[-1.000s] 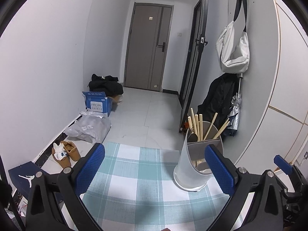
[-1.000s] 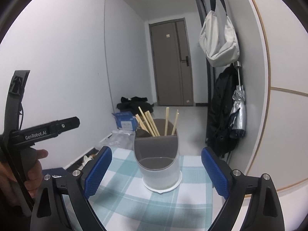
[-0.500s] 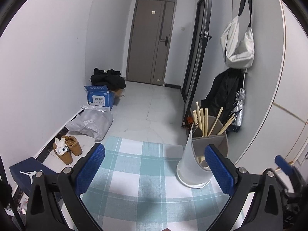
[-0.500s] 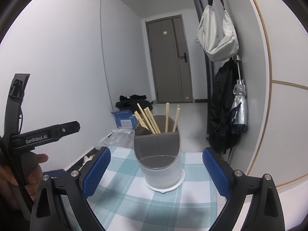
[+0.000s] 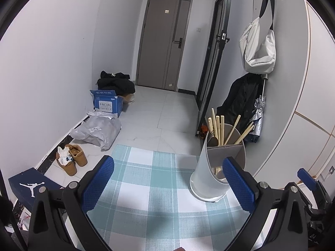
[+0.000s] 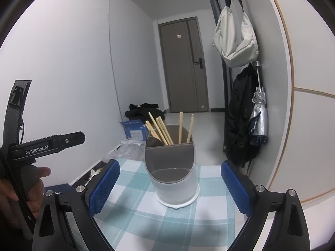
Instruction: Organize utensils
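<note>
A white plastic utensil holder with a grey inner divider [image 6: 172,173] stands upright on the teal-and-white checked tablecloth [image 6: 146,215], centre of the right wrist view and lower right of the left wrist view. Pale wooden chopsticks [image 6: 162,130] lean inside its rear compartments. The left gripper [image 5: 167,182] has its blue pads spread wide, empty. The right gripper [image 6: 169,185] is likewise spread and empty, its pads flanking the holder without contact.

A teal-and-white checked tablecloth [image 6: 146,219] carries one upright utensil holder [image 6: 173,179].
</note>
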The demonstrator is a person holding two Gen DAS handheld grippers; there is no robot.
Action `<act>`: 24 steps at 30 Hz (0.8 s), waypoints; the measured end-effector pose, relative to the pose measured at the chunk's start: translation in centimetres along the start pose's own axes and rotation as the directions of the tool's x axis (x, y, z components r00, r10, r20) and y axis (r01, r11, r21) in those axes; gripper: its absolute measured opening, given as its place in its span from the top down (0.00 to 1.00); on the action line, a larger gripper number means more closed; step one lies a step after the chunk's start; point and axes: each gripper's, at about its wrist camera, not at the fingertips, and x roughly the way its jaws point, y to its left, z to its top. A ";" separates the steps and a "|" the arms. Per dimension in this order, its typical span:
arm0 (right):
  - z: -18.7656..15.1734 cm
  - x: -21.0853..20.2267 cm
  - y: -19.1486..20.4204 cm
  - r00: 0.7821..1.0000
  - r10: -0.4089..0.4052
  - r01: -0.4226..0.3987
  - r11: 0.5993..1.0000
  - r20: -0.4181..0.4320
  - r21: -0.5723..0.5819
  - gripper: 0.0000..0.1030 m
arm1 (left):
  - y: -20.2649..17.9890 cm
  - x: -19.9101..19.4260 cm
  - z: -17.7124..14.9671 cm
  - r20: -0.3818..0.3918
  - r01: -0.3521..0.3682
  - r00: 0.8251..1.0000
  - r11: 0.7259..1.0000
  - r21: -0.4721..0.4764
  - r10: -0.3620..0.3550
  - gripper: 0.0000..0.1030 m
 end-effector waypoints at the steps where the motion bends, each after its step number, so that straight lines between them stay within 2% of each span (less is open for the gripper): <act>1: 0.0 0.0 0.0 1.000 0.000 0.000 1.000 0.000 0.001 0.05 | 0.0 0.0 -0.1 -0.001 0.002 1.000 1.000 -0.001 -0.002 0.01; 8: 0.0 -0.2 -0.3 1.000 -0.005 0.005 1.000 -0.001 0.019 0.05 | 0.1 -0.1 -0.1 -0.015 0.037 0.999 0.999 -0.005 -0.037 0.01; 15: 0.0 -0.5 0.0 1.000 -0.007 0.007 1.000 0.007 0.008 0.05 | -0.1 -0.3 -0.1 -0.002 0.018 1.000 1.000 0.008 -0.018 0.01; 24: 0.1 -0.7 -0.1 1.000 -0.002 0.002 1.000 0.009 0.012 0.05 | 0.0 -0.6 0.0 0.010 0.031 0.999 1.000 -0.003 -0.031 0.01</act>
